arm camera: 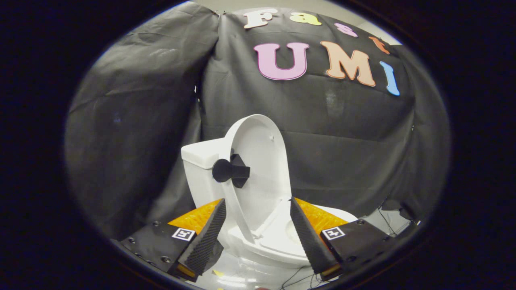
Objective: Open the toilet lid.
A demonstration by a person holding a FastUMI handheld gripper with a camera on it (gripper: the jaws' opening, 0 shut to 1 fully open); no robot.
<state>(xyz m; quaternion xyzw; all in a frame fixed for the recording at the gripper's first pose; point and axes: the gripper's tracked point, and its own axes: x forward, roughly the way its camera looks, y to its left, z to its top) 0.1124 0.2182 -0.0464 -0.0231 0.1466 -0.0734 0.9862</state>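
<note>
Gripper (258,225) spread wide, holding nothing; toilet lid (260,161) raised at twelve o'clock beyond fingers. Rigid, light, glossy, probably slippery: best taken by black knob (230,170).

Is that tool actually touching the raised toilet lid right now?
Apart. In the gripper view the tool is open, its fingers spread either side of the upright toilet lid, with clear space between each finger and the lid's edge.

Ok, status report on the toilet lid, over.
Gripper open, fingers apart, touching nothing. White plastic toilet lid raised upright, black knob handle on its edge. Nothing in the way.
</note>
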